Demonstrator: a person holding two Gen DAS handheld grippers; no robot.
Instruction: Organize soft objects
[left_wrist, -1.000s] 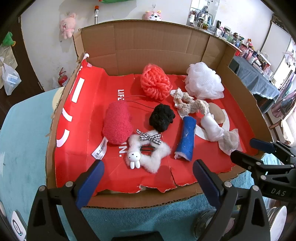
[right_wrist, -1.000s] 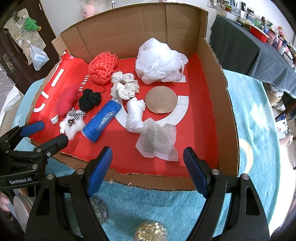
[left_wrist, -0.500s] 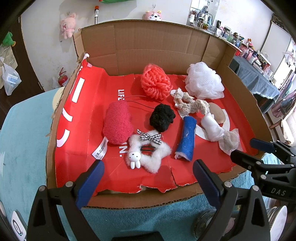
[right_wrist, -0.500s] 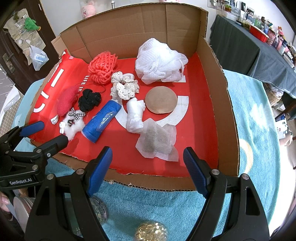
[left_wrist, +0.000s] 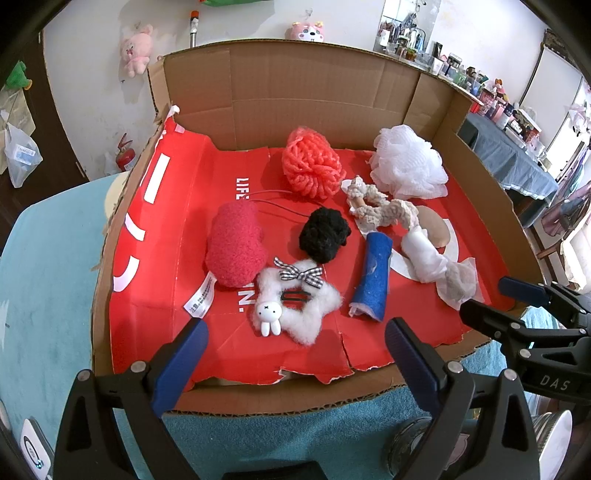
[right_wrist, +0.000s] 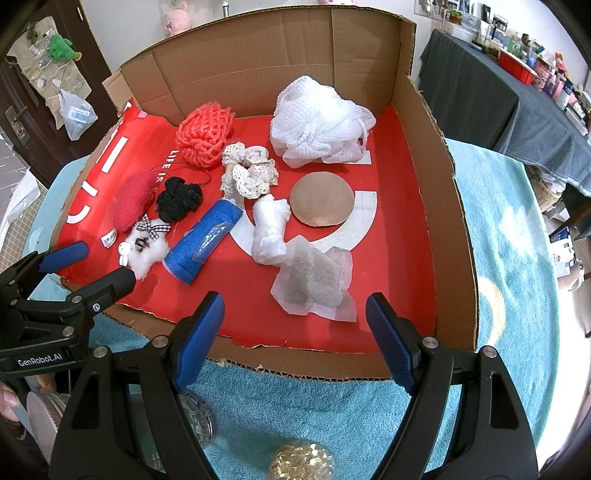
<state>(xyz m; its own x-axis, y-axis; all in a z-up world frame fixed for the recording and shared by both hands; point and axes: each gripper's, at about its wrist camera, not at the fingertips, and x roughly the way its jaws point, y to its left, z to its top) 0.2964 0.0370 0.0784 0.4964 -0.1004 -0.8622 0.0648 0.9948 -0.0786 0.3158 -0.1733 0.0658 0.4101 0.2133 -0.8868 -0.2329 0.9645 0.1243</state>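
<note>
A cardboard box (left_wrist: 317, 92) (right_wrist: 447, 206) with a red floor holds several soft things: a coral yarn ball (left_wrist: 312, 166) (right_wrist: 205, 133), a white mesh pouf (left_wrist: 406, 162) (right_wrist: 317, 122), a black scrunchie (left_wrist: 325, 232) (right_wrist: 179, 199), a red fuzzy pouch (left_wrist: 236, 247) (right_wrist: 133, 201), a white fluffy star with a bunny (left_wrist: 299, 301) (right_wrist: 146, 249), a blue roll (left_wrist: 373, 280) (right_wrist: 205, 240), a lace scrunchie (left_wrist: 380, 206) (right_wrist: 247, 173) and a tan round pad (right_wrist: 321, 197). My left gripper (left_wrist: 295, 358) and right gripper (right_wrist: 295, 332) are open and empty at the box's near edge.
The box stands on a teal towel (right_wrist: 509, 258) (left_wrist: 48, 266). A white wad (right_wrist: 269, 229) and a gauze sachet (right_wrist: 314, 280) lie near the front right. A gold ball (right_wrist: 301, 463) and a round tin (right_wrist: 199, 421) sit below the right gripper. A dark-clothed table (right_wrist: 498, 85) stands at the right.
</note>
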